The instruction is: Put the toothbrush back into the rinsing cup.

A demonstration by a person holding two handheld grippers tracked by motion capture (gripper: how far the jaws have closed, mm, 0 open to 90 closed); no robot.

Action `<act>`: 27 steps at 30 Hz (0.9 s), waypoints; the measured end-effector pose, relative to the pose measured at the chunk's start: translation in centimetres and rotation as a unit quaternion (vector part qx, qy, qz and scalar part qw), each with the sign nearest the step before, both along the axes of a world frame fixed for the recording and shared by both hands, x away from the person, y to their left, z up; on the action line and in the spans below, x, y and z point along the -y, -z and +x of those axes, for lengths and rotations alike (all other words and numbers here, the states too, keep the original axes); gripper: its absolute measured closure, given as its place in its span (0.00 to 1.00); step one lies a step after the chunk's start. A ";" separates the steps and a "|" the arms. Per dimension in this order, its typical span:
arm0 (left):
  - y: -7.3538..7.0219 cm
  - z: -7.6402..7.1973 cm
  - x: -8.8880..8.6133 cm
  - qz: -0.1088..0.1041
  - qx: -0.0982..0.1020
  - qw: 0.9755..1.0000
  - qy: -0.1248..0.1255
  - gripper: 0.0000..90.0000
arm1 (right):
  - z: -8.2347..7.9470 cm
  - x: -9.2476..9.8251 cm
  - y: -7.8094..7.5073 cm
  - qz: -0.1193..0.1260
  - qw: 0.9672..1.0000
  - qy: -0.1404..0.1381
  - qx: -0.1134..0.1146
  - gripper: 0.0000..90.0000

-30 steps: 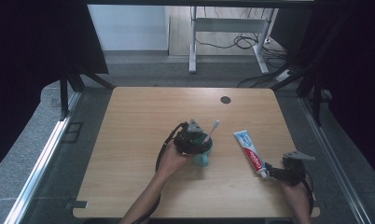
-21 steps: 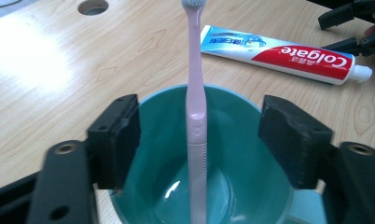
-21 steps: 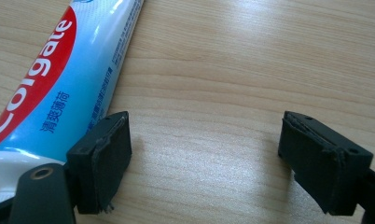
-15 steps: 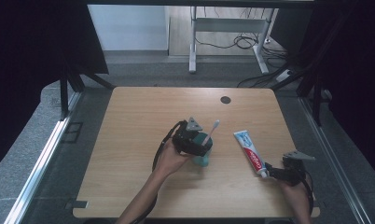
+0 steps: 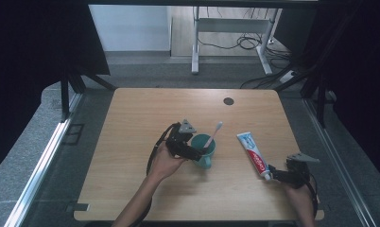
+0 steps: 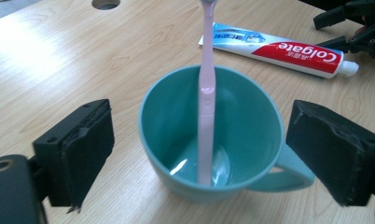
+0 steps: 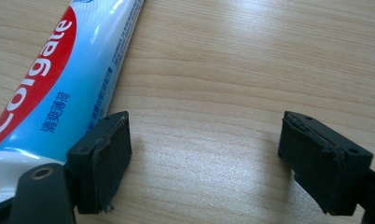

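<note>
- Left gripper view: left gripper (image 6: pixel 199 154), its fingers (image 6: pixel 85 144) just spread, has let go of the toothbrush (image 6: pixel 206 98) standing in the cup (image 6: pixel 251 140).
- Right gripper (image 7: pixel 204 158), fingers spread beside the toothpaste (image 7: pixel 73 70), should shift sideways next to pinch the tube.

A teal cup (image 6: pixel 209 140) stands on the wooden surface (image 6: pixel 59 56) between the left gripper's (image 6: pixel 199 154) jaws, which have just been opening and stand clear of it. A pink toothbrush (image 6: pixel 206 93) stands inside. Behind lies a toothpaste tube (image 6: pixel 279 49), with the other gripper (image 6: pixel 358 23) by its cap.
</note>
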State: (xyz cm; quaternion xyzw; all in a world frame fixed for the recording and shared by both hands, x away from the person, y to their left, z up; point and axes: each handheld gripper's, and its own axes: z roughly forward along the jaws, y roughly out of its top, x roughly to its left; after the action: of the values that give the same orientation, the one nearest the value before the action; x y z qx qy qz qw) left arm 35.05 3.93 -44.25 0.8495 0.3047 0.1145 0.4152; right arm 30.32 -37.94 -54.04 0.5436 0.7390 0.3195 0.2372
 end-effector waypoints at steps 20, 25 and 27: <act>1.5 -1.9 -4.2 0.001 0.007 1.000 -0.026 0.01 | 0.0 0.0 0.0 0.002 1.000 0.001 0.000 0.19; 2.3 -2.5 -5.3 0.000 0.008 0.999 -0.033 0.01 | 0.0 0.0 0.0 0.001 1.000 0.000 0.000 0.19; 2.6 -2.7 -5.8 -0.001 0.008 0.999 -0.035 0.01 | 0.0 0.0 0.0 0.001 1.000 0.000 0.001 0.19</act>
State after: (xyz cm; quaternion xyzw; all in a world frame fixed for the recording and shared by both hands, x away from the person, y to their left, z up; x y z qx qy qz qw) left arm 32.31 9.70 -46.89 0.8370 0.3306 0.1357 0.4144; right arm 30.32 -37.93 -54.05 0.5439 0.7384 0.3205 0.2371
